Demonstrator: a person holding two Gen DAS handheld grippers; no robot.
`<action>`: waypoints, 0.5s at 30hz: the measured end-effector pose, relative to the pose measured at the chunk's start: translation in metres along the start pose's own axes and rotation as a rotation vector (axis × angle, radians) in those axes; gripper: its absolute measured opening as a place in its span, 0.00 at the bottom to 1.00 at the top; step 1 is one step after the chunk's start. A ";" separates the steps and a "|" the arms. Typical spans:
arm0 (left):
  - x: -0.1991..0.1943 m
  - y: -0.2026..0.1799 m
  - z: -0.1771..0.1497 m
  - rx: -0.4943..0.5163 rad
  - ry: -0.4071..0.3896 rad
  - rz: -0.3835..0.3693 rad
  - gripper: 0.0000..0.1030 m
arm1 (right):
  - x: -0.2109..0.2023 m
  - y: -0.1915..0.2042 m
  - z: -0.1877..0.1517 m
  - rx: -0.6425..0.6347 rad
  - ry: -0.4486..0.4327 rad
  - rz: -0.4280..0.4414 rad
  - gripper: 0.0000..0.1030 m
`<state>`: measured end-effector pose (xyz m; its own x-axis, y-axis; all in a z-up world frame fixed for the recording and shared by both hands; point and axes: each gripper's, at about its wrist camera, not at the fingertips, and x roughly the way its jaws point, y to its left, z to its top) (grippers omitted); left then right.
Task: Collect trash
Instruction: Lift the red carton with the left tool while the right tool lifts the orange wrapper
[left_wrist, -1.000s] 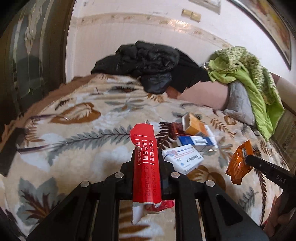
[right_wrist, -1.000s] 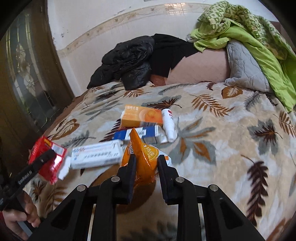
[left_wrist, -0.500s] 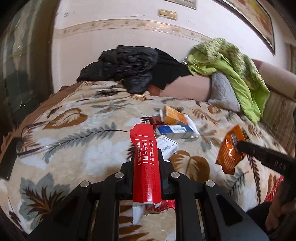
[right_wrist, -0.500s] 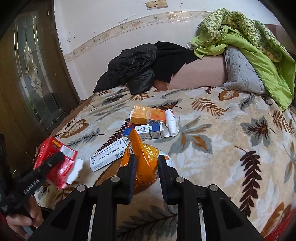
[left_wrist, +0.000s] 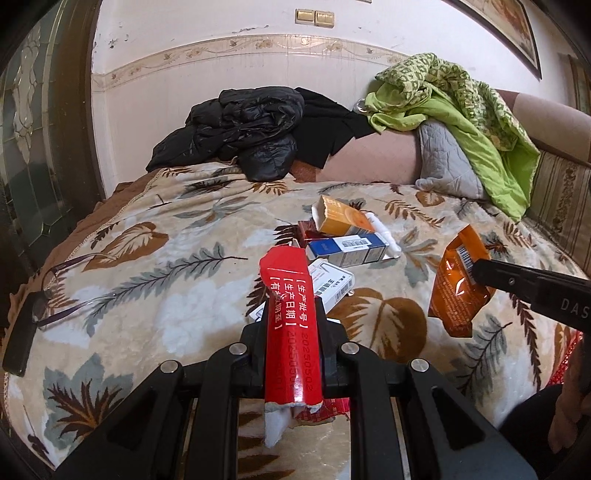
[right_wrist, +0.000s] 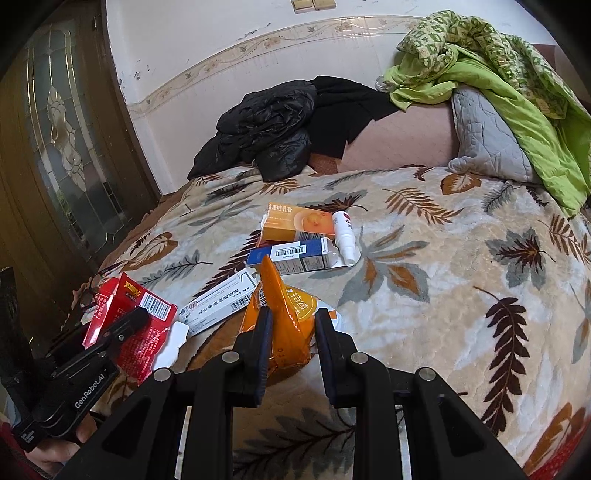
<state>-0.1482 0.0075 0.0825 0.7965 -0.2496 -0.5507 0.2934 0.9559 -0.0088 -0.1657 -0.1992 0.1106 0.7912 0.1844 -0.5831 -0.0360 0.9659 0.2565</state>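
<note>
The left gripper (left_wrist: 291, 325) squeezes the red box (left_wrist: 290, 325) and the right gripper (right_wrist: 291, 325) squeezes the orange bag (right_wrist: 282, 314), both held above the bed (right_wrist: 424, 295), so keep both tight and carry them to a bin, which I cannot see.

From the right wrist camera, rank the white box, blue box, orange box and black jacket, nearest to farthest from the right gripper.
1. White box, just left of the right gripper.
2. Blue box, straight beyond.
3. Orange box, behind it.
4. Black jacket, by the wall.
</note>
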 end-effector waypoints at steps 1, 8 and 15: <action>0.000 0.000 0.000 -0.001 0.002 0.004 0.16 | 0.000 -0.001 0.000 0.002 0.001 0.001 0.25; 0.002 0.002 0.000 -0.008 0.010 0.016 0.16 | 0.001 -0.001 0.000 0.004 0.005 0.001 0.25; 0.002 0.002 0.000 -0.004 0.011 0.016 0.16 | 0.001 -0.001 0.000 0.005 0.004 0.001 0.25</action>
<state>-0.1455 0.0091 0.0813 0.7953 -0.2328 -0.5598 0.2786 0.9604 -0.0036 -0.1653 -0.1997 0.1100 0.7885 0.1859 -0.5862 -0.0337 0.9649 0.2605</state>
